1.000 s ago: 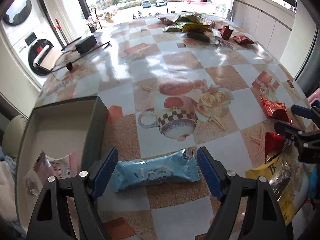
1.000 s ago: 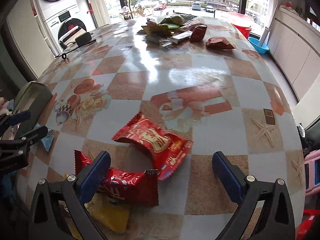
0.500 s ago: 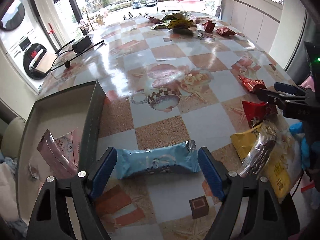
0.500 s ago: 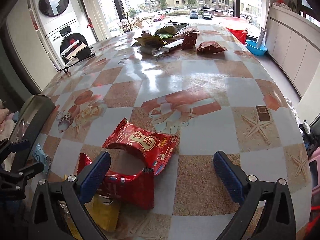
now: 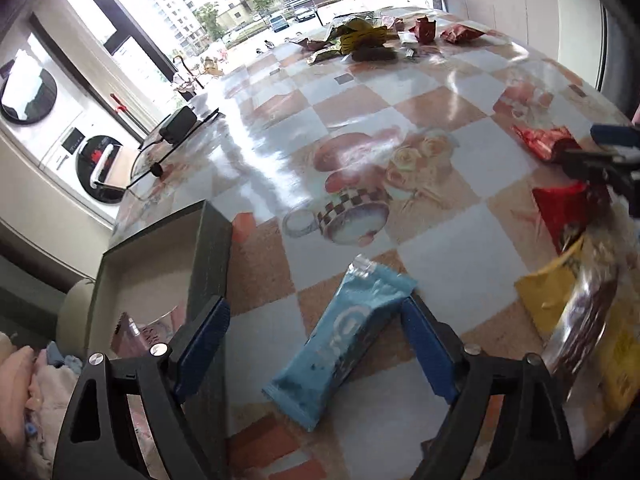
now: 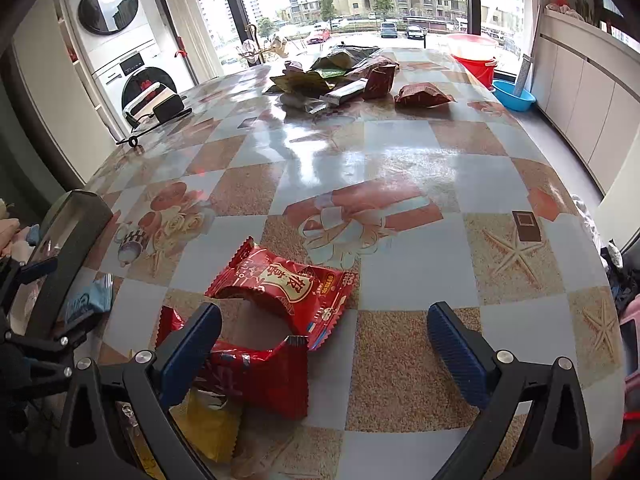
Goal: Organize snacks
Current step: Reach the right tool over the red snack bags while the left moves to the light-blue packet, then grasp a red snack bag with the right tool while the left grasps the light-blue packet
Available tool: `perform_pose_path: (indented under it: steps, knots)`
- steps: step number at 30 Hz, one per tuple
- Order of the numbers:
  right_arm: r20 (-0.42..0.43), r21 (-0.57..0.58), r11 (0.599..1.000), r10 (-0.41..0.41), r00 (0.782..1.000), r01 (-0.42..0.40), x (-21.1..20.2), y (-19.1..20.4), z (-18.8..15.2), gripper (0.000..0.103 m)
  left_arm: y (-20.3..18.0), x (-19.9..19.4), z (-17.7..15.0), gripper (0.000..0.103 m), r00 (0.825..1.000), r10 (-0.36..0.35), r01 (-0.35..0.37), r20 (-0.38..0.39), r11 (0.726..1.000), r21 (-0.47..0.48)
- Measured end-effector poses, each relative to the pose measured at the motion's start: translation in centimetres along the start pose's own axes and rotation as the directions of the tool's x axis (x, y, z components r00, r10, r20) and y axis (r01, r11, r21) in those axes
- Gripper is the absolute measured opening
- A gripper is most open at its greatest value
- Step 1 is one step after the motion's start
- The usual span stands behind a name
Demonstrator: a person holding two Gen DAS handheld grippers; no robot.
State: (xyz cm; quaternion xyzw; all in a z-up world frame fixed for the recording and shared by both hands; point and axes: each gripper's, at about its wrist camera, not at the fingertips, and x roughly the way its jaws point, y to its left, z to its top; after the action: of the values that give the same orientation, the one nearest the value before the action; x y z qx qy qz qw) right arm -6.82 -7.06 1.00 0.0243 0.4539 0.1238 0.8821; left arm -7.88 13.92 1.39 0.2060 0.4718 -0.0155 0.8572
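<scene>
A light blue snack packet (image 5: 344,336) lies slanted on the table between the fingers of my open left gripper (image 5: 316,340); its upper end touches the right finger. It also shows in the right wrist view (image 6: 86,300). A dark open box (image 5: 160,264) with a pink packet (image 5: 140,332) inside stands to its left. My right gripper (image 6: 324,344) is open over two red packets: one large (image 6: 288,284), one nearer (image 6: 256,376) by the left finger. A yellow packet (image 6: 208,428) lies below them.
A pile of several snack packets (image 6: 340,76) lies at the table's far end. A black adapter with cable (image 6: 168,108) sits at the far left. A yellow packet and a clear-wrapped dark snack (image 5: 588,312) lie right of the blue one. The box edge (image 6: 76,232) is at left.
The blue packet has turned from crosswise to slanted between my left fingers, and the left gripper has tilted. The right gripper shifted slightly; the red packets sit a little farther under it.
</scene>
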Motion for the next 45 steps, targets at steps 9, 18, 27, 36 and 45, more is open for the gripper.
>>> perform_pose_path:
  steps: [9, 18, 27, 36, 45]
  knots:
    - [0.002, 0.002, 1.000, 0.005, 1.000, -0.005, 0.0, -0.1, 0.0, 0.103, 2.5, 1.5, -0.5, 0.083, 0.965, -0.252, 0.228, -0.074, 0.943, -0.242]
    - [-0.007, -0.018, 1.000, -0.022, 1.000, 0.022, 0.2, 0.2, 0.1, 0.103, 0.9, -0.9, -1.7, 0.036, 0.966, -0.258, 0.243, -0.021, 0.935, -0.259]
    - [-0.008, -0.018, 1.000, -0.024, 1.000, 0.024, 0.3, 0.3, 0.0, 0.103, 1.3, 0.7, -1.4, 0.090, 0.982, -0.189, 0.183, 0.021, 0.913, -0.365]
    - [-0.011, -0.028, 0.999, -0.038, 0.999, 0.038, 0.5, 0.4, 0.0, 0.103, 1.0, 1.0, -2.0, 0.103, 0.983, -0.158, 0.181, 0.091, 0.911, -0.370]
    - [-0.022, -0.053, 0.996, -0.071, 0.997, 0.070, 0.7, 0.8, 0.0, 0.103, 0.9, 0.9, -2.1, 0.103, 0.983, -0.153, 0.179, 0.099, 0.910, -0.374]
